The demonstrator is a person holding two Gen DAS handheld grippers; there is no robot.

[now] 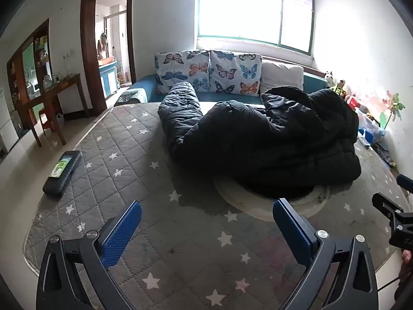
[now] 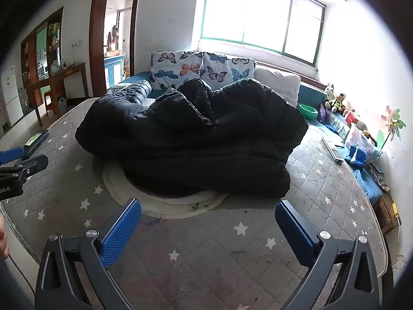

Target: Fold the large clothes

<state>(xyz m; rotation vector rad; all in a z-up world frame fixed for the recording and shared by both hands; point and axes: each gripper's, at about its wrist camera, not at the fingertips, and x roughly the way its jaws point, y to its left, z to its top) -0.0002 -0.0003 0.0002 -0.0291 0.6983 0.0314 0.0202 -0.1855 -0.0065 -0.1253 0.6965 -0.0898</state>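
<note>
One dark case (image 1: 62, 171) lies at the left edge of the star-quilted bed (image 1: 124, 149). One black puffer coat (image 1: 260, 134) is heaped mid-bed, hiding most of a round white mat (image 1: 247, 204). Two butterfly cushions (image 1: 206, 71) stand behind. Left claw (image 1: 206, 228) and right claw (image 2: 207, 226) both gape wide, empty. Case label unreadable.
</note>
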